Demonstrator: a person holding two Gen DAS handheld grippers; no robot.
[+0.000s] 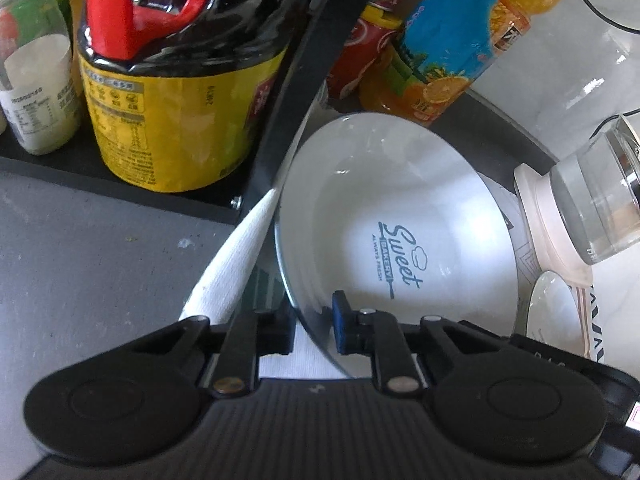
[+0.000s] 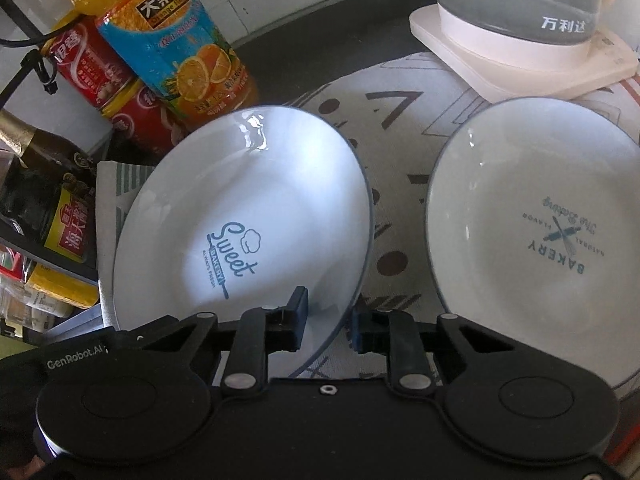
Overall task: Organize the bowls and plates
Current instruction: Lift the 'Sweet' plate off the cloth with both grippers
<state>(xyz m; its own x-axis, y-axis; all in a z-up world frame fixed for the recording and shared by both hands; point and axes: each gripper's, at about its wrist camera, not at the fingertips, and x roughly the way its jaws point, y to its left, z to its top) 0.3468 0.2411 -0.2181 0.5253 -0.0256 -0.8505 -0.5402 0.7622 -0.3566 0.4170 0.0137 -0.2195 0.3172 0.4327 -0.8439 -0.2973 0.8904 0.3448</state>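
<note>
Clearly, in the left wrist view, your left gripper (image 1: 316,330) is clamped on the near rim of the "Sweet Bakery" plate (image 1: 384,216), one blue pad inside the well and the other finger under the edge. The plate is tilted up, its far edge near the black rack post (image 1: 296,92), probably so you can carry it by the rim without touching the other dishes. Under it lies a white cloth (image 1: 232,264), on the grey counter (image 1: 92,256). On the rack stand a soy sauce jug (image 1: 180,92) and a small white jar (image 1: 38,92); behind the plate lean an orange juice bottle (image 1: 448,48) and red cans (image 1: 360,52). At the right, a glass kettle (image 1: 592,204) sits on its base, and a second white dish (image 1: 556,312) peeks in below it.

Now the right wrist view: your right gripper (image 2: 330,318) pinches the same plate's (image 2: 256,216) near rim from the other side, fingers closed over the edge. Two grips on one rim look meant to steady the tilted plate. Just right of it, apart from it, the "Bakery" plate (image 2: 536,232) rests on the patterned placemat (image 2: 396,120), likely the stacking target. The kettle's base (image 2: 516,52) stands behind on the placemat's far edge; the juice bottle (image 2: 176,44) and cans (image 2: 100,76) stay at the left, with a dark bottle (image 2: 36,152) nearby.
</note>
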